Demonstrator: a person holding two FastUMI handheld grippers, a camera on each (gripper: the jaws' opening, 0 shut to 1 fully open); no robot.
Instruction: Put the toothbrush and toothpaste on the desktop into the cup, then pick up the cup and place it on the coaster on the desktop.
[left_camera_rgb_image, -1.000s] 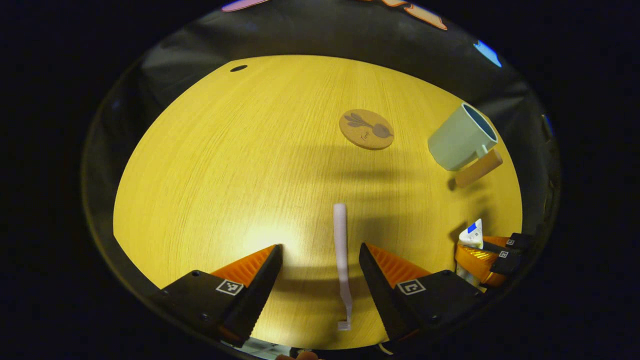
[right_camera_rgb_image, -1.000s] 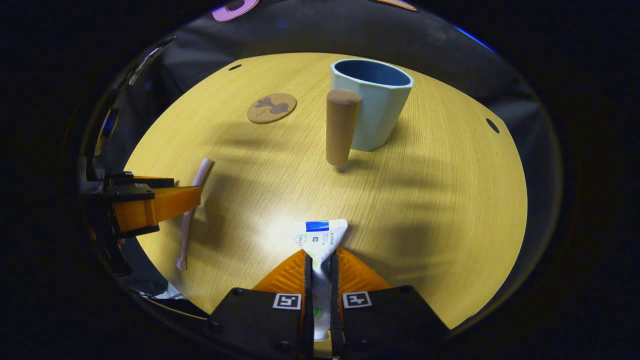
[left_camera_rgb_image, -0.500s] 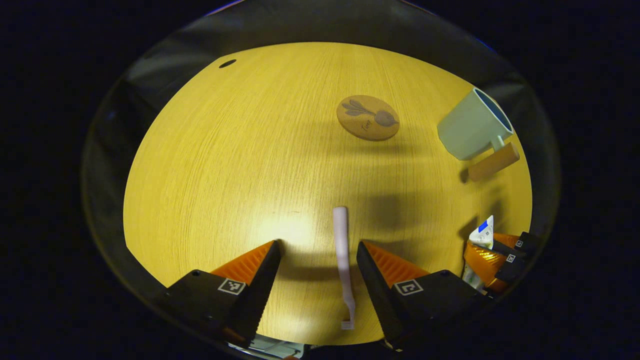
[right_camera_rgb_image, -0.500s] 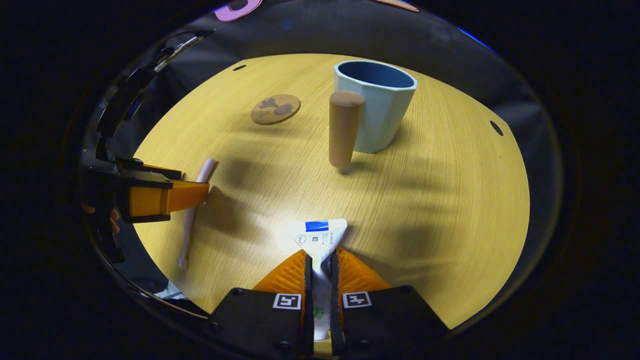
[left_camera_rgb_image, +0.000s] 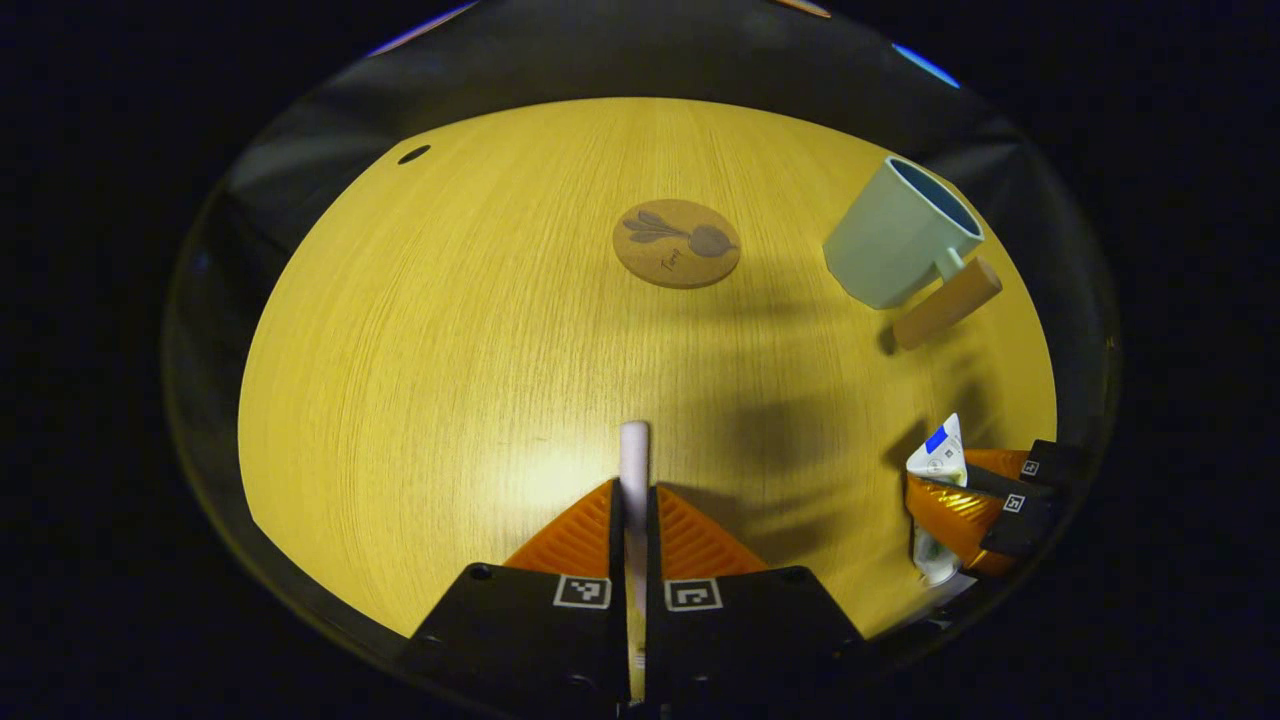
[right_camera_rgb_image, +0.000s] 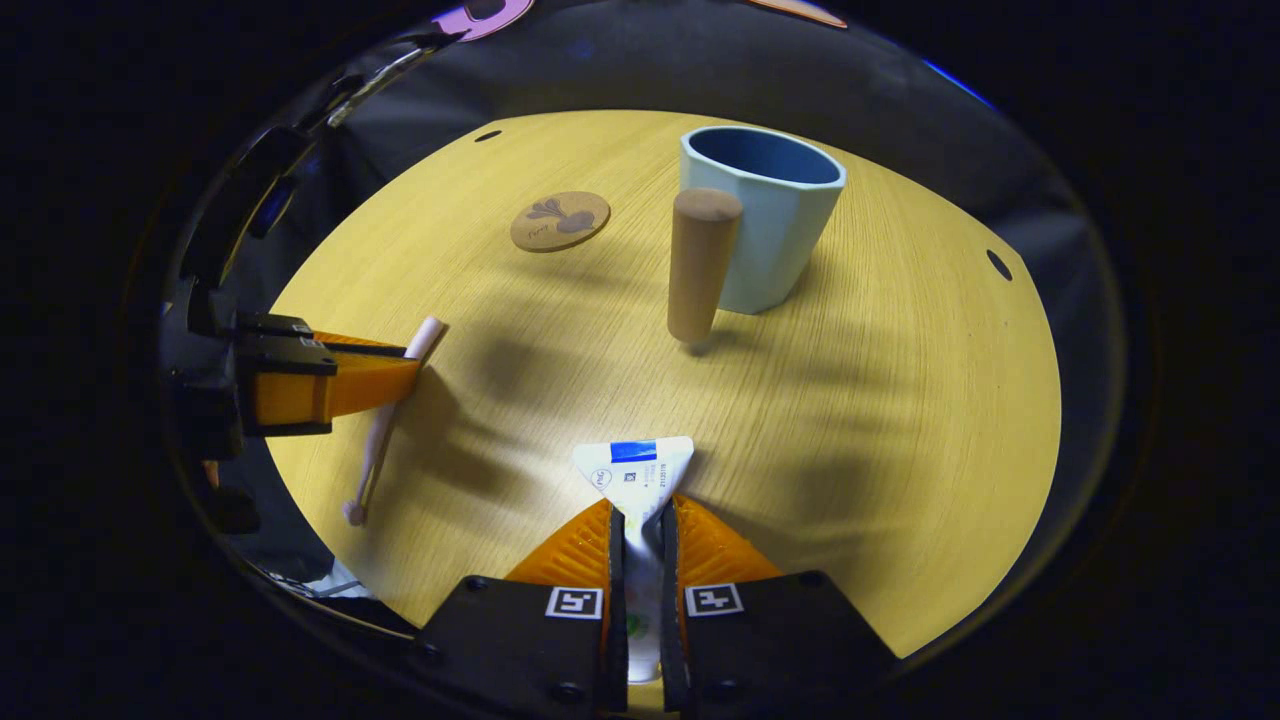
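1. Left gripper view. The left tool (left_camera_rgb_image: 632, 500), at bottom centre, is closed on the toothbrush (left_camera_rgb_image: 634, 455), both fingers pressing its handle. The pale handle end juts forward of the fingertips, a hold that should let it be tipped end-first into the cup (left_camera_rgb_image: 897, 232). The cup stands at upper right with its wooden handle (left_camera_rgb_image: 946, 304) turned toward lower right. The coaster (left_camera_rgb_image: 676, 243) lies flat at upper centre, apart from the cup and bare, ready to receive it later. At the right edge the right tool (left_camera_rgb_image: 945, 490) grips the toothpaste (left_camera_rgb_image: 938, 458).

2. Right gripper view. The right tool (right_camera_rgb_image: 640, 520), at bottom centre, is clamped on the toothpaste (right_camera_rgb_image: 636, 468); the flat crimped end fans out ahead of the fingers. The cup (right_camera_rgb_image: 762, 215) stands upright at upper centre, mouth open, handle (right_camera_rgb_image: 699, 262) facing the camera. The coaster (right_camera_rgb_image: 559, 221) sits to its left. At the left edge the left tool (right_camera_rgb_image: 395, 375) holds the toothbrush (right_camera_rgb_image: 380, 440), whose head slants toward lower left; whether it touches the surface cannot be told.

3. Surface and room. The desk (right_camera_rgb_image: 880, 400) is yellow wood-grain, crossed by soft shadows, with small dark holes near its far edge. Black cloth walls rise behind it.
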